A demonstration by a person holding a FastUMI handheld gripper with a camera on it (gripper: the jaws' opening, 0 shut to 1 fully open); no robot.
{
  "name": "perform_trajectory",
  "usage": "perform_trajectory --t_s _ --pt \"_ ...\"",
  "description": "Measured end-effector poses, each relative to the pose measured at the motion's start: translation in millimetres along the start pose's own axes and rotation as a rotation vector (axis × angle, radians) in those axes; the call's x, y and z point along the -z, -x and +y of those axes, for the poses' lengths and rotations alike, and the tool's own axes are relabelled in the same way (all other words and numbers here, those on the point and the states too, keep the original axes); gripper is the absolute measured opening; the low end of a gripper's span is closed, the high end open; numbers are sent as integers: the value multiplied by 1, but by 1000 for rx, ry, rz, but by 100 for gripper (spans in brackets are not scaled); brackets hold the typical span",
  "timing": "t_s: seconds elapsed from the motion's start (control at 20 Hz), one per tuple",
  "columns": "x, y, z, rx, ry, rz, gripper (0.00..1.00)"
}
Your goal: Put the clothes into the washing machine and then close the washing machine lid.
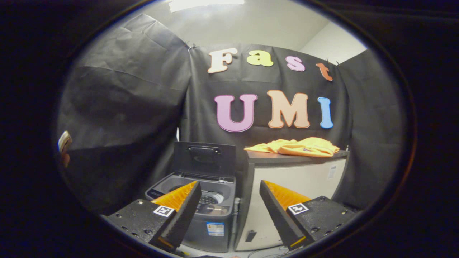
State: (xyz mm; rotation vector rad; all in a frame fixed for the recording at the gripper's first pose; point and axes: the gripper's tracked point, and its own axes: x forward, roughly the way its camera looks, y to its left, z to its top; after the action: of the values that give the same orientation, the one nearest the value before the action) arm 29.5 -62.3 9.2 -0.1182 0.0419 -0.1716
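Clothes (pixel 297 147) on cabinet (pixel 294 175), well beyond spread hand-held gripper (pixel 229 188)

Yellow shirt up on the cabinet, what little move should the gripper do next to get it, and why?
Probably lift and reach forward toward the yellow shirt. It lies on top of the cabinet, well beyond the fingers. The hand-held gripper is open and holds nothing, and the washing machine beside the cabinet already has its lid standing up, so the shirt likely comes first.
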Motion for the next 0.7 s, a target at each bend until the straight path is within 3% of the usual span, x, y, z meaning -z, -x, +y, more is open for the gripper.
perform_trajectory --t_s 0.45,0.7 --pt "-24 -48 -40 100 -18 14 99" --pt "-46 -77 -59 160 51 3 98"
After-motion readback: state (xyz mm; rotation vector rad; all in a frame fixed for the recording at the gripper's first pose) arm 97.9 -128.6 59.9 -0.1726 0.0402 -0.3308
